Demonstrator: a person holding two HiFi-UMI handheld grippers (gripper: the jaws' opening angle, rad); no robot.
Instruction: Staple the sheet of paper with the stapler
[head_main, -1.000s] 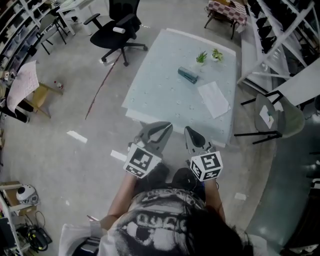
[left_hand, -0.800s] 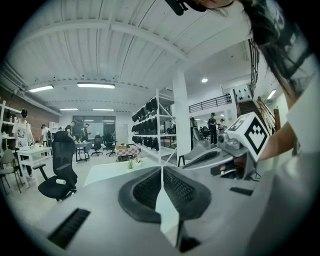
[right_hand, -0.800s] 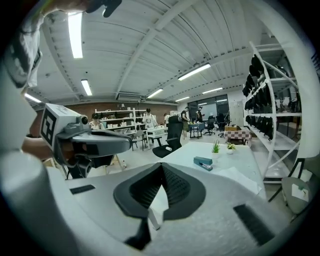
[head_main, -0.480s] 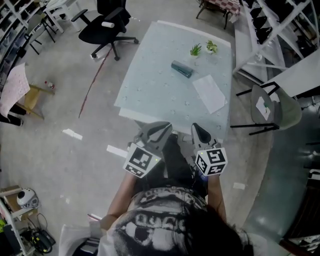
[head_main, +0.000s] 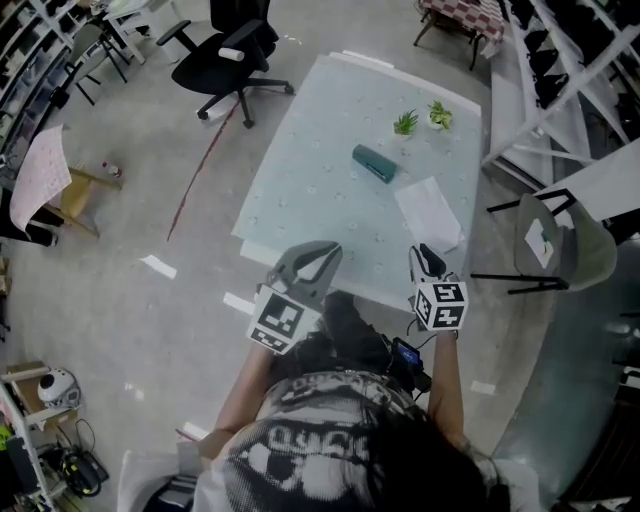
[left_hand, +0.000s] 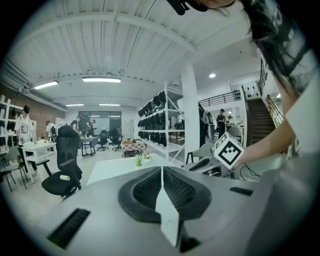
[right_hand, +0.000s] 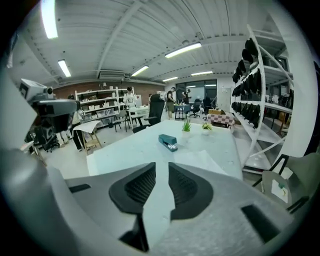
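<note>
Pale table (head_main: 305, 175) with stapler (head_main: 374, 164), paper (head_main: 429, 213), small plants (head_main: 405, 122); office chair (head_main: 225, 62) beyond

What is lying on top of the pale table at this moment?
On the table: a teal stapler, a sheet of paper, two small potted plants. Whatever lies beneath the sheet is covered.

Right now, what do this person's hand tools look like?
Left gripper and right gripper: grey, with dark ribbed fingers and a white cube of black square markers each. The right's fingers have just been opening, nothing between them. Printed black-and-white top.
</note>
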